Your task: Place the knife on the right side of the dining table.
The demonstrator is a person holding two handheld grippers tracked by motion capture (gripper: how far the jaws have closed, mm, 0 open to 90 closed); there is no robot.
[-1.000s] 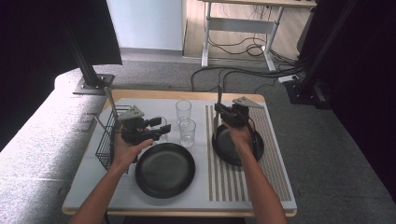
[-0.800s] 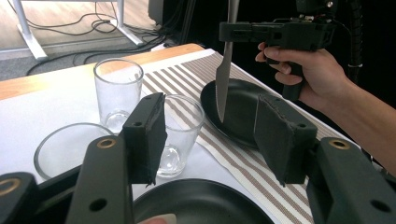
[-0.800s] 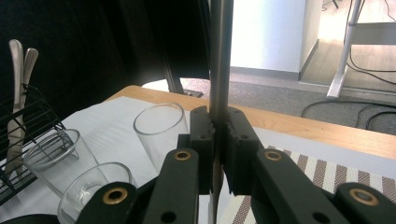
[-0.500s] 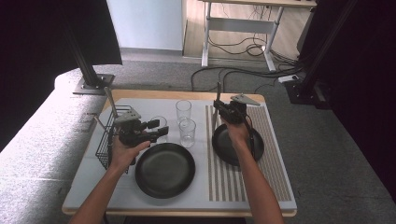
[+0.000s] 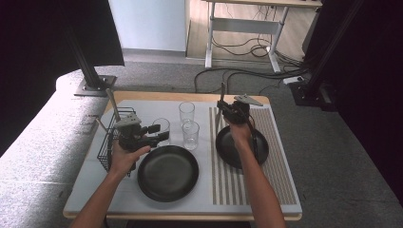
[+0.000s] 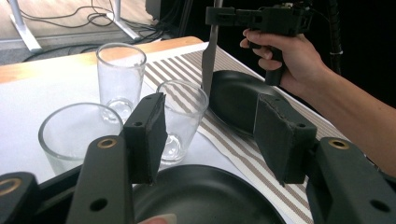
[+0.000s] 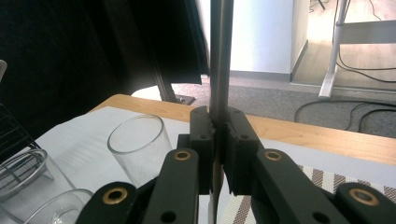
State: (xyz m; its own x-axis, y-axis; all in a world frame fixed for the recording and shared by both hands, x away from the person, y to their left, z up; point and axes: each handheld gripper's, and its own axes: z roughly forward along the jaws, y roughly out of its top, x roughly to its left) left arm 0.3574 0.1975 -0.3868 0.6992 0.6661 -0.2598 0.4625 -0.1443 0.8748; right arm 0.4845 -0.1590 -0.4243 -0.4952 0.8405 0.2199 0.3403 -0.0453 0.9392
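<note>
At the left, your left gripper hovers with its jaws apart and nothing between them, beside the wire basket, probably ready to receive something. At the right, your right gripper is clenched on a knife, upright above the small black plate. I can read no writing anywhere.

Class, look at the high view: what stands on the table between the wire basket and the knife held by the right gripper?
Three clear glasses stand between the wire basket and the knife clamped upright in the right gripper, seen in the high view.
</note>
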